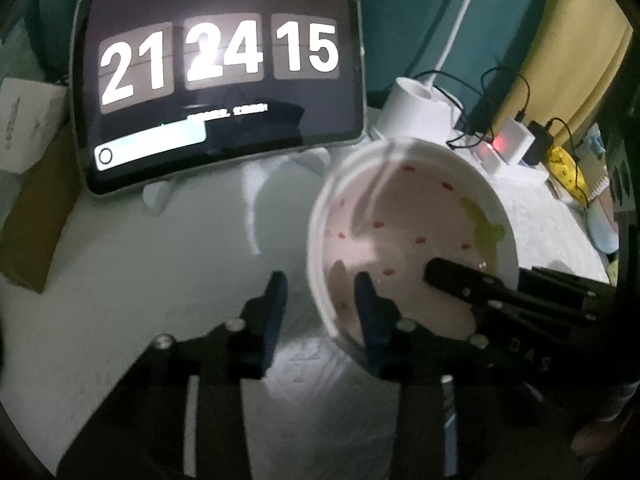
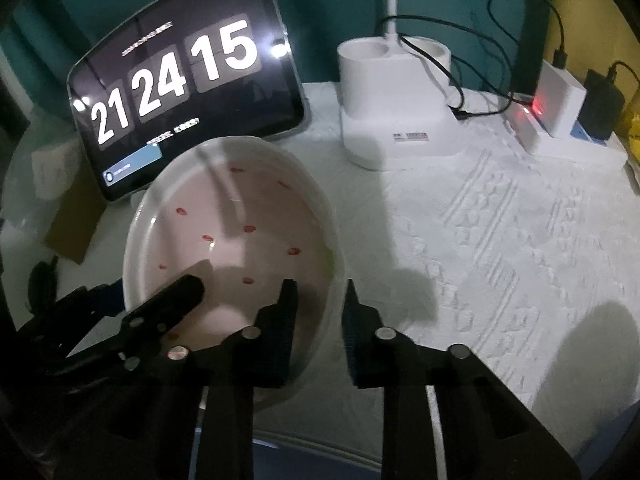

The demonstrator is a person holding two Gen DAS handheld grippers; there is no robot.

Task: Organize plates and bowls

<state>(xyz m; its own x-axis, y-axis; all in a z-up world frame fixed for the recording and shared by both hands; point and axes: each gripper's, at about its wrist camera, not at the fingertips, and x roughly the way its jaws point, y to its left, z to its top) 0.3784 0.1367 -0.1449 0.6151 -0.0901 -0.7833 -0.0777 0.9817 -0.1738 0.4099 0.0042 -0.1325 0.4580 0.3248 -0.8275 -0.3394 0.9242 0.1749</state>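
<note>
A white bowl [image 1: 404, 216] with a pink inside, red specks and a green mark is tilted up off the white cloth; it also shows in the right wrist view [image 2: 240, 236]. My left gripper [image 1: 320, 304] straddles the bowl's left rim, one finger inside and one outside, with a gap around the rim. My right gripper [image 2: 320, 312] straddles the bowl's right rim the same way. Each gripper's finger shows inside the bowl in the other's view. Whether either jaw presses the rim is unclear.
A tablet [image 1: 216, 80] showing a clock stands at the back left. A white lamp base [image 2: 392, 100] with cables, a white charger [image 2: 560, 96] and a black adapter [image 2: 600, 108] line the back right. A cardboard box [image 1: 36, 216] sits left.
</note>
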